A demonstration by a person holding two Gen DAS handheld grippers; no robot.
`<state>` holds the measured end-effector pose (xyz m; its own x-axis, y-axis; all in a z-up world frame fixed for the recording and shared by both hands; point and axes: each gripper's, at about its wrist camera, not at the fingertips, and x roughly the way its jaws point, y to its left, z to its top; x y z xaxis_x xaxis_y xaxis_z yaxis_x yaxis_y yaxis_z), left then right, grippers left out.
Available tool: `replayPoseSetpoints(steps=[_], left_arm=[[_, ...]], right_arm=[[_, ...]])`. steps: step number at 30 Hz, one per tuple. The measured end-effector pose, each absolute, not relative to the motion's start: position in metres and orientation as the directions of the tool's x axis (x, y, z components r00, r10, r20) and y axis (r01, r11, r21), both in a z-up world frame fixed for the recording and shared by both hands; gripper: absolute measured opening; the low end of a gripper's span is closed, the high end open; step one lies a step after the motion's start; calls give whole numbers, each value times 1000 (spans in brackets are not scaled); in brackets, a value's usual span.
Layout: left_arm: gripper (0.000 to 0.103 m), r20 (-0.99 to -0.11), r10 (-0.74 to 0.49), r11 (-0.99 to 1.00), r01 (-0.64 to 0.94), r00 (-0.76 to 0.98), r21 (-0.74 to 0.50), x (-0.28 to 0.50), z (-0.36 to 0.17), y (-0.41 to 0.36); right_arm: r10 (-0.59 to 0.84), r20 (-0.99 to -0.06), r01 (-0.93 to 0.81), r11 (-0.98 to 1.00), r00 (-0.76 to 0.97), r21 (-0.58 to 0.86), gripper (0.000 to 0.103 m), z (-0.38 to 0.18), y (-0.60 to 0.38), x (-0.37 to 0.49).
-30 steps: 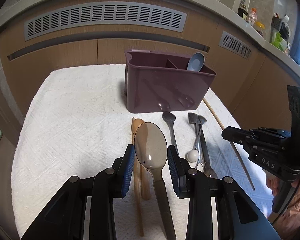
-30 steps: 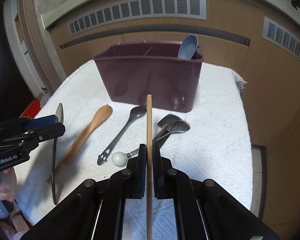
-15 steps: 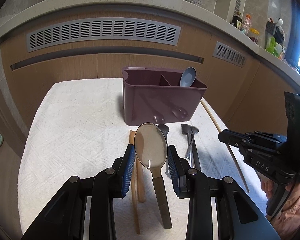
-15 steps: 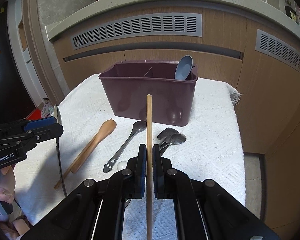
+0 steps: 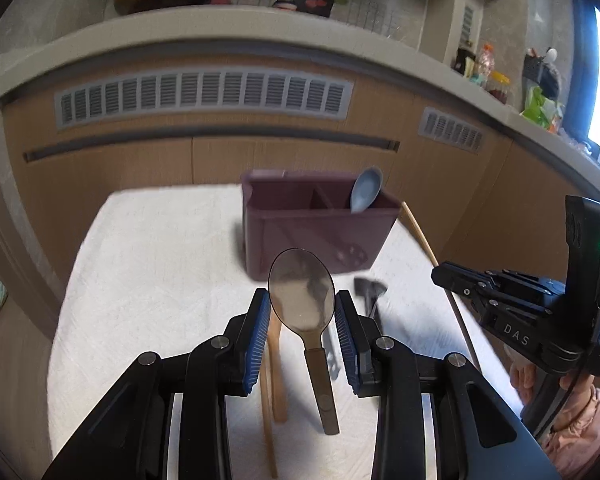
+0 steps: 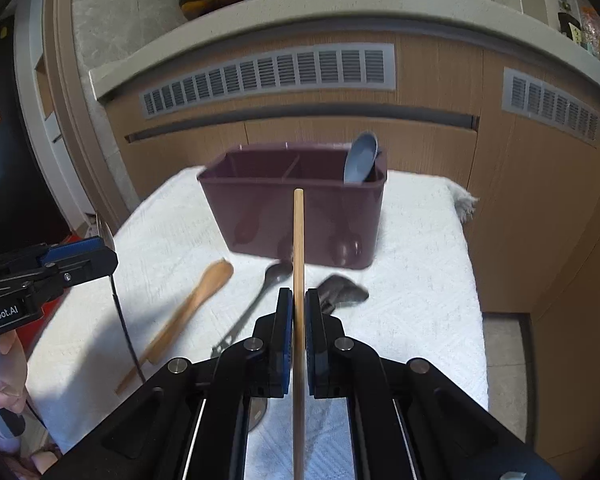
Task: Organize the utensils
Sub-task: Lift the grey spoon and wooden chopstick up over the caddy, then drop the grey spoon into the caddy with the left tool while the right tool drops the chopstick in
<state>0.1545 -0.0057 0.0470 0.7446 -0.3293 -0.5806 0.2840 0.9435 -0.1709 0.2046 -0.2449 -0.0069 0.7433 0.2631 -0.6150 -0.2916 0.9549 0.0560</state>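
both grippers have risen since the earlier frames: the purple caddy (image 5: 320, 220) now sits lower and smaller in the middle of each view, and more of the shelf above the cabinets shows. the left gripper (image 5: 302, 316) holds the brown translucent spoon (image 5: 302, 300) by the edges of its bowl, jaws clamped on it, with the handle hanging down toward the bottom of the frame. the right gripper (image 6: 299, 312) has its jaws nearly together, clamped on the wooden chopstick (image 6: 298, 240), whose tip points up at the caddy front. the caddy stands at the far side of the towel-covered table (image 6: 420, 280), with a blue spoon (image 6: 360, 158) already in its right compartment. to do this step well i think each utensil should be carried above the rim before it goes forward, then tipped so the long end goes down into one compartment, and let go only when it is inside. the chopstick is long and thin, so it may pivot in the jaws. on the towel, in the lower middle of the right wrist view, lie a wooden spatula (image 6: 188, 312), a dark metal spoon (image 6: 274, 276) and some dark scoops (image 6: 340, 288); they are below the path. the two grippers are near each other, so it is safer to go one at a time.
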Motion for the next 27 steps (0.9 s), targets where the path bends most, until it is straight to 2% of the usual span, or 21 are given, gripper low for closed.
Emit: replayPoseSetpoints(steps=[4, 7, 10, 13, 21, 27], left_arm=[[34, -473, -364, 931, 336, 802, -146, 166, 105, -9], [34, -377, -355, 934, 338, 855, -113, 179, 147, -12], [34, -289, -331, 943, 320, 898, -87, 197, 175, -14], [34, -264, -337, 941, 321, 904, -104, 224, 183, -15], [34, -326, -312, 950, 289, 892, -120, 296, 149, -13], [34, -410, -326, 945, 293, 852, -144, 322, 103, -22]], right_arm=[[254, -491, -285, 959, 833, 12, 5, 45, -243, 205], [241, -346, -265, 964, 907, -24, 5, 101, -240, 215], [237, -262, -250, 968, 936, -20, 5, 138, -238, 237], [234, -222, -244, 970, 946, -14, 5, 151, -234, 259], [212, -254, -219, 976, 944, -2, 5, 122, -225, 321], [211, -353, -218, 976, 912, 21, 5, 75, -226, 351]])
